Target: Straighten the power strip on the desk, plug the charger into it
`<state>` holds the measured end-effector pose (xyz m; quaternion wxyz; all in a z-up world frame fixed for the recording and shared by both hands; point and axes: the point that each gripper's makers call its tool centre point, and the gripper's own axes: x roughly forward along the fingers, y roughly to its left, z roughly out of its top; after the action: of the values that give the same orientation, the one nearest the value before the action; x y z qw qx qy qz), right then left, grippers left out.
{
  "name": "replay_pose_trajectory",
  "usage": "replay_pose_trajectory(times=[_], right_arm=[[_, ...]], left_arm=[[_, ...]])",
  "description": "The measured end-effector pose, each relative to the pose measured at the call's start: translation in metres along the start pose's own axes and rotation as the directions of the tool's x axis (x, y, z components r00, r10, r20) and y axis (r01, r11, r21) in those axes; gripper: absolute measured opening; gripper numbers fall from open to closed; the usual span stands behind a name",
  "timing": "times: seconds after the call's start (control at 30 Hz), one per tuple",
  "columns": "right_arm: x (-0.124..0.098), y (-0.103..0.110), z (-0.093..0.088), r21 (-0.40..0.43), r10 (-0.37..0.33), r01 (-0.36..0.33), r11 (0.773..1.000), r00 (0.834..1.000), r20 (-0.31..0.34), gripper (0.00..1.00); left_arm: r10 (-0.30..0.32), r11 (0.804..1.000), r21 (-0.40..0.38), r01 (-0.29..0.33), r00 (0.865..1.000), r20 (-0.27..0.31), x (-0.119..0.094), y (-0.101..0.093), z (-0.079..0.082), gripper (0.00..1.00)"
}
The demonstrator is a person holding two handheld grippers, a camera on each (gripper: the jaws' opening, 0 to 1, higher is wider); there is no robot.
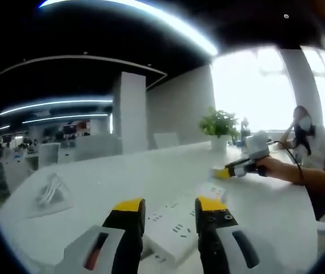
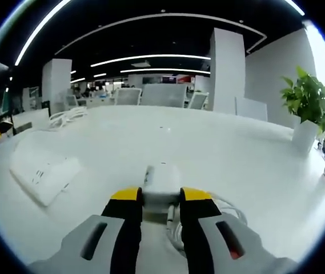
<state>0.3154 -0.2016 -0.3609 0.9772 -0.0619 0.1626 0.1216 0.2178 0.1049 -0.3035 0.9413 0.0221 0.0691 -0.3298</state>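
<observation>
Left tongs (image 1: 169, 206) sit released, jaws straddling the white power strip (image 1: 176, 228) lying on the counter (image 1: 122, 171). Right tongs (image 2: 161, 195) are clamped on the white charger (image 2: 161, 181), cable (image 2: 231, 208) coiled beside. Potted plant (image 2: 309, 108) way back.

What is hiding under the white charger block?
The charger sits on the white desk, between the right gripper jaws. A white cable curls beside it. The desk right underneath is covered, so I cannot see it.

An open-plan office: a long white desk (image 2: 219, 154), rows of office chairs (image 2: 162, 94), white pillars (image 2: 228, 71), ceiling strip lights (image 2: 151, 57), a potted plant (image 2: 309, 108) and bright windows (image 1: 248, 85).
</observation>
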Motion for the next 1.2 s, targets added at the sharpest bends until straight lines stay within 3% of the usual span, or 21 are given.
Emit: replay_pose_trajectory(times=[0.27, 1.2], right_arm=[[-0.002, 0.003, 0.0, -0.008, 0.043, -0.043, 0.999, 0.999, 0.002, 0.25], [-0.012, 0.032, 0.002, -0.092, 0.174, -0.175, 0.98, 0.985, -0.015, 0.24]], left_arm=[[-0.064, 0.998, 0.023, 0.064, 0.997, -0.032, -0.001, -0.012, -0.004, 0.41], [-0.096, 0.995, 0.026, 0.098, 0.991, -0.089, -0.002, -0.02, -0.018, 0.44]])
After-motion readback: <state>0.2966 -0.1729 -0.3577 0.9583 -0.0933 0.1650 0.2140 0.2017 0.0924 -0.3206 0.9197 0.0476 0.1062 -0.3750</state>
